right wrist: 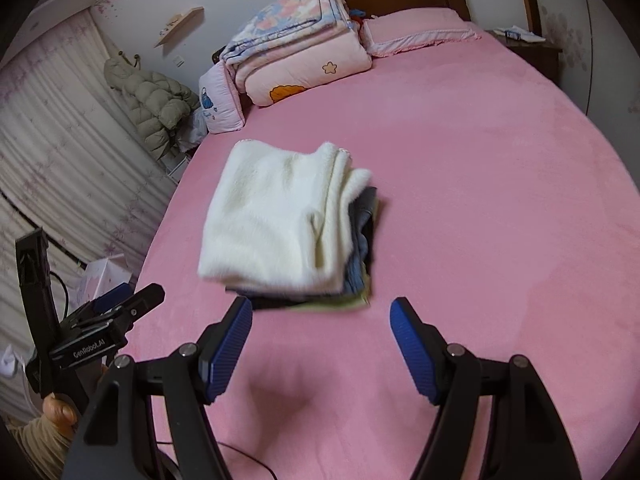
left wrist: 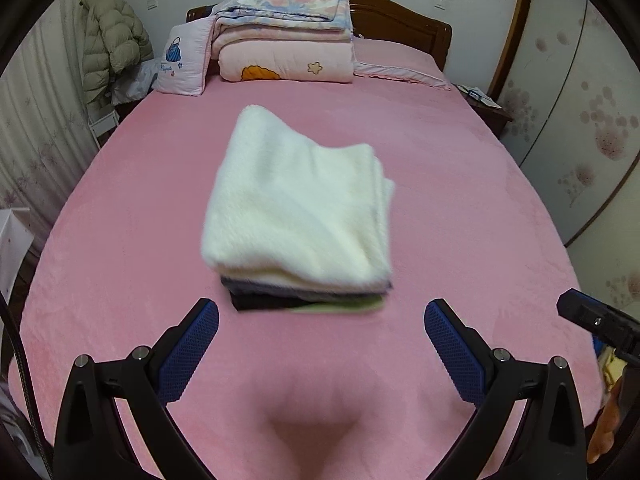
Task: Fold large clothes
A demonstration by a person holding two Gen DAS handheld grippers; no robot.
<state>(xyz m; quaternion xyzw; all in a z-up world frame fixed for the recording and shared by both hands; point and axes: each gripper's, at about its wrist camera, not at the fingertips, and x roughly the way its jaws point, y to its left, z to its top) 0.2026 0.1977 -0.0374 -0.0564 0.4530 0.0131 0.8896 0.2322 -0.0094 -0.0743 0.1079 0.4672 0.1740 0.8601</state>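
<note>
We hold the left claw (left wrist: 321,336) and right claw (right wrist: 321,330) spread and empty above the pink bed (left wrist: 460,200), just short of the folded white garment (left wrist: 296,208) topping the clothes stack (right wrist: 360,240).

top garment (left wrist: 296,200): white fluffy fleece | bed cover (left wrist: 460,208): pink matt plush | headboard (left wrist: 400,24): glossy dark wood

Under the white fleece garment (left wrist: 296,196) you can make out only thin edges of the darker folded clothes (right wrist: 362,236), so what they are stays unclear (the pile's near edge is smeared by motion blur). Your right gripper (left wrist: 600,322) is cut off by the left wrist view's edge, and the small items on the nightstand (right wrist: 520,34) are too tiny to identify.
</note>
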